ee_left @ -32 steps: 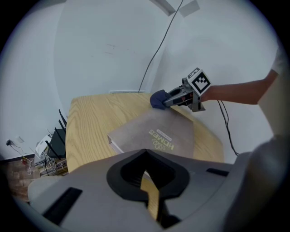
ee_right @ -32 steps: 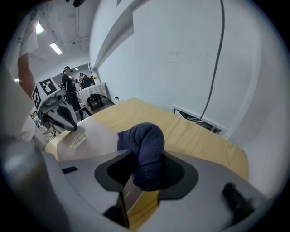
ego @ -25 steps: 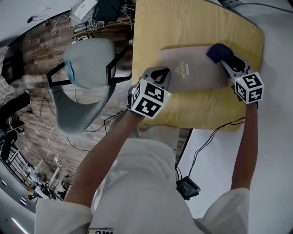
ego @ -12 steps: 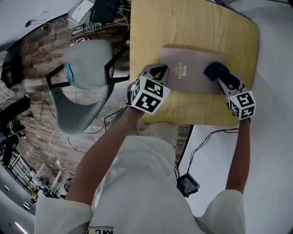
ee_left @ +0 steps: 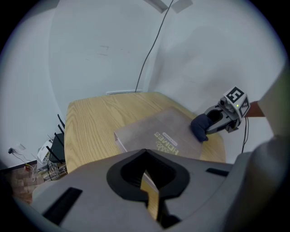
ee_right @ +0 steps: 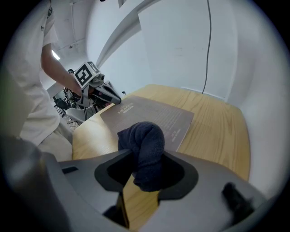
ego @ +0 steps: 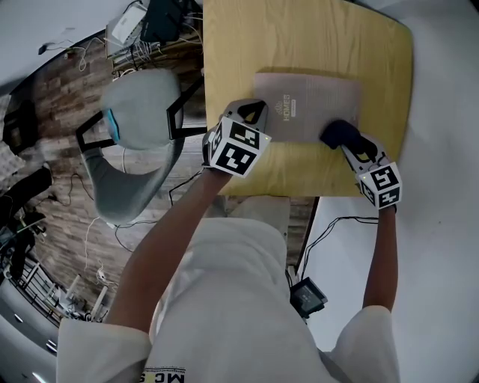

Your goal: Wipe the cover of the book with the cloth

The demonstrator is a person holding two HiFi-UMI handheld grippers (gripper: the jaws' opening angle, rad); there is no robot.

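Note:
A grey-brown book (ego: 307,105) lies flat on the wooden table (ego: 299,37). My right gripper (ego: 346,141) is shut on a dark blue cloth (ego: 337,133), which rests on the book's near right corner. In the right gripper view the cloth (ee_right: 142,140) bulges out between the jaws of this gripper (ee_right: 144,176), above the book (ee_right: 149,115). My left gripper (ego: 253,114) sits at the book's left edge, jaws closed with only a thin slit between them. In the left gripper view the book (ee_left: 158,136) runs under that gripper (ee_left: 146,181), and the cloth (ee_left: 199,127) shows beyond.
A grey chair (ego: 138,112) stands close to the table's left side. Cables and gear (ego: 157,22) lie on the floor behind it. A small black box (ego: 307,298) with a cable sits on the floor near the person's legs. The table's near edge (ego: 299,193) is just below the book.
My right gripper has slid the cloth from the book's far right end toward its near edge. The left gripper has stayed at the book's left edge.

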